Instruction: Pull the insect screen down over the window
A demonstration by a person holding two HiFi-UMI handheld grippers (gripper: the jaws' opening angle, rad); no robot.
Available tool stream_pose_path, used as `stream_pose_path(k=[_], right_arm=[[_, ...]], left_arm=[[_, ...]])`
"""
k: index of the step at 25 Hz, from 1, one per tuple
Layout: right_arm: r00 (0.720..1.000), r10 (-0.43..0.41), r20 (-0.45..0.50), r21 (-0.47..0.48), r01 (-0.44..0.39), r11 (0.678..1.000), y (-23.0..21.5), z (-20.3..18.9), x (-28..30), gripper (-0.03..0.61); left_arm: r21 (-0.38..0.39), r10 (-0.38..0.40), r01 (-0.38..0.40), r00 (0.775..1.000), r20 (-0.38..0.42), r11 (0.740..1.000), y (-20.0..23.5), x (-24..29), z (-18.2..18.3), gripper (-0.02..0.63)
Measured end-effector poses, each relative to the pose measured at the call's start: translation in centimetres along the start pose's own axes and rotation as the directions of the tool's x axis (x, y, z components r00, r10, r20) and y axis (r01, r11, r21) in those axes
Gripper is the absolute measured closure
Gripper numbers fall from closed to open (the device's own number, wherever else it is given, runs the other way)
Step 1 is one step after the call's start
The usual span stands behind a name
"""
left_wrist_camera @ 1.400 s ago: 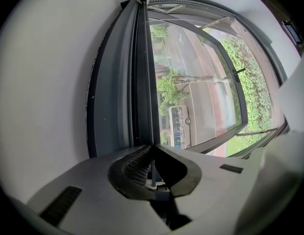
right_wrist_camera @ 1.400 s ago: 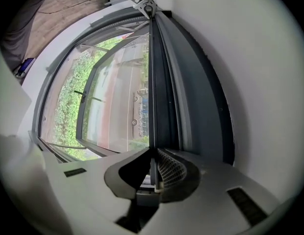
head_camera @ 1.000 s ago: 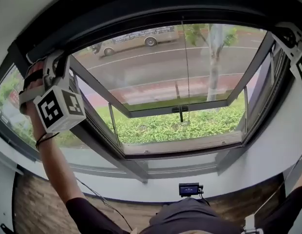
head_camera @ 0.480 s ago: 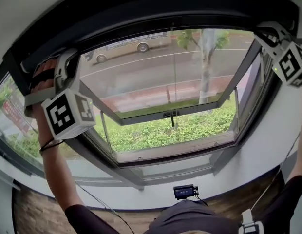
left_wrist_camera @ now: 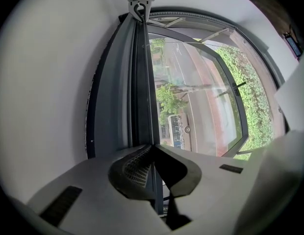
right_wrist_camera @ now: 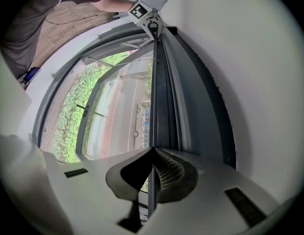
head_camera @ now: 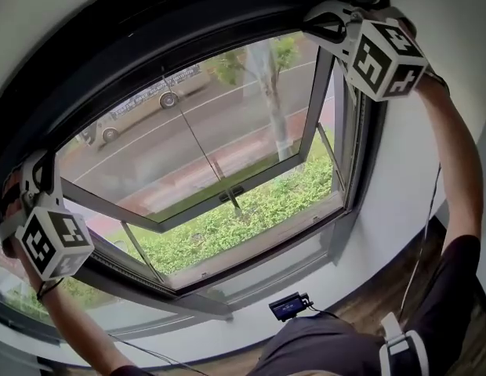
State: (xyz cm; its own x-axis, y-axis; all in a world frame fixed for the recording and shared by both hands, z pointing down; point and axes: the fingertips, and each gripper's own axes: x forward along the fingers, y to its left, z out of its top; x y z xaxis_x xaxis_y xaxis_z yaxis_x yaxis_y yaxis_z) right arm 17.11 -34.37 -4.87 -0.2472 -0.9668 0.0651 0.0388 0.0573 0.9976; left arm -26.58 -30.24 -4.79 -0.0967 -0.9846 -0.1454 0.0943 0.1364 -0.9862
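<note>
Dark sleeve [head_camera: 451, 296]; white right gripper [head_camera: 320, 23] (black-square marker cube [head_camera: 386, 57]).

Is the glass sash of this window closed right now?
No, the sash is swung outward at its bottom edge, leaving a gap above the sill through which the hedge shows.

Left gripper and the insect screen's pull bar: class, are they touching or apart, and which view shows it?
Touching. In the left gripper view, the left gripper has its jaws pinched together on the thin dark pull bar, with no gap showing.
</note>
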Motion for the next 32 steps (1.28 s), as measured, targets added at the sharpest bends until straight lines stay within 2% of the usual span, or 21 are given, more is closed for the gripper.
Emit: stream_pose_path(k=[3,7,9,12,18,26,29,32], right_arm=[[1.0,0.02,0.012,0.013,-0.02,1.0,0.6,0.5,0.7,0.558],[0.999,0.037,0.002,0.002,-0.037,0.999,0.8,0.1,0.3,0.56],[0.998,0.058,-0.013,-0.002,-0.059,0.998,1.1,0.0,-0.1,0.561],[0.992,0.122,-0.034,-0.021,-0.123,0.992,3.7,0.3,0.2,0.561],[0.981,0.191,-0.036,-0.018,-0.192,0.981,8.5,0.1,0.9,0.561],[0.947,0.32,-0.028,-0.003,-0.321,0.947,17.1,0.3,0.7,0.561],[0.925,0.38,-0.019,0.003,-0.38,0.925,20.5,0.4,0.5,0.561],[0.918,0.395,-0.012,0.018,-0.395,0.918,22.6,0.1,1.0,0.561]], left_arm=[[-0.034,-0.004,0.004,1.0,0.022,0.999,-0.8,0.5,-0.4,0.592],[-0.034,0.006,-0.006,1.0,0.021,0.999,-0.6,0.2,0.1,0.592],[-0.038,-0.013,0.014,0.999,0.031,0.999,-0.9,0.0,0.3,0.594],[-0.026,-0.085,0.087,0.995,0.044,0.996,-3.9,0.1,0.5,0.595],[0.012,-0.15,0.149,0.988,0.029,0.989,-9.1,-0.5,1.0,0.595],[0.02,-0.265,0.265,0.964,0.022,0.964,-17.5,-2.4,1.6,0.595],[0.005,-0.323,0.323,0.946,0.032,0.946,-20.8,-3.4,1.9,0.595],[0.002,-0.341,0.341,0.939,0.035,0.94,-23.1,-3.2,2.4,0.595]])
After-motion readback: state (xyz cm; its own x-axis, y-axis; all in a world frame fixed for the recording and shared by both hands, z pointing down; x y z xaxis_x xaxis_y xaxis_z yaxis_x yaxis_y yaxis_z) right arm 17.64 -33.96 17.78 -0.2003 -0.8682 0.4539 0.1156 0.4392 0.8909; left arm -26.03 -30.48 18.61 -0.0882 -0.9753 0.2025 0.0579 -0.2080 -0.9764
